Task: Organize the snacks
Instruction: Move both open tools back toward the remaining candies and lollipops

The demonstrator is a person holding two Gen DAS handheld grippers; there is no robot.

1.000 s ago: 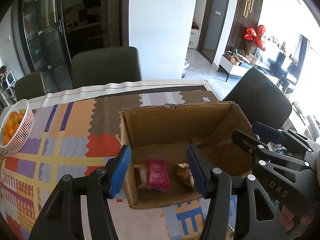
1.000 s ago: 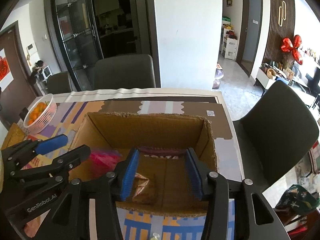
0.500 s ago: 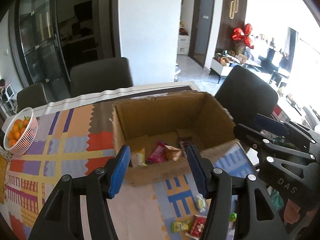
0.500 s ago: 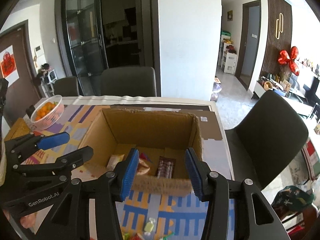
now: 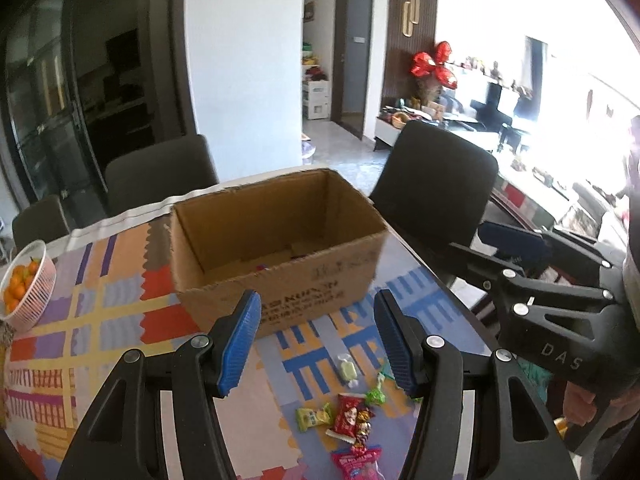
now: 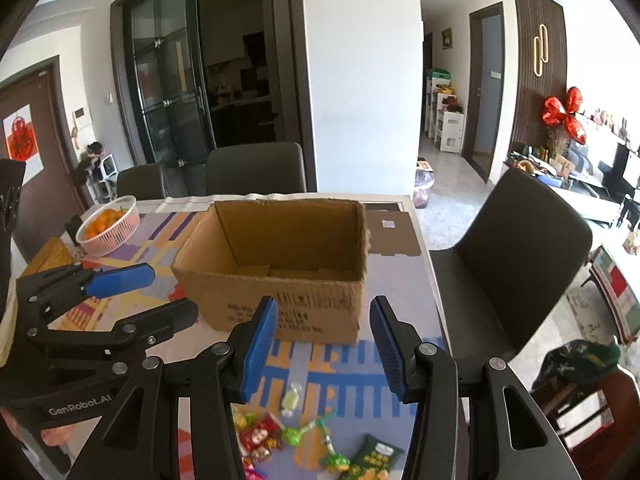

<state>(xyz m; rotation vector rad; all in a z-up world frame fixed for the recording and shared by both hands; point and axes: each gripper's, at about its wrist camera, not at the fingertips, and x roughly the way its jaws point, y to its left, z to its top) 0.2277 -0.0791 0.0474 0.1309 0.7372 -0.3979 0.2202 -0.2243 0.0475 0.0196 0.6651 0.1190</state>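
Hovering left gripper (image 5: 316, 336), right gripper (image 6: 322, 346) (both empty, agape), box (image 6: 280, 268), snacks (image 5: 352, 420)

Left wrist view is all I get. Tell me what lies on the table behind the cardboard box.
Observer: A flat cardboard sheet with a small white sticker lies on the table, behind the far right corner of the cardboard box.
Operator: Now report any snack to the right of the green candies.
Observer: A dark green packet lies near the table's right edge, beside a green candy.
Operator: Check the right gripper's jaws head-on.
Observer: The right gripper has its jaws open with nothing between them, above the loose snacks.
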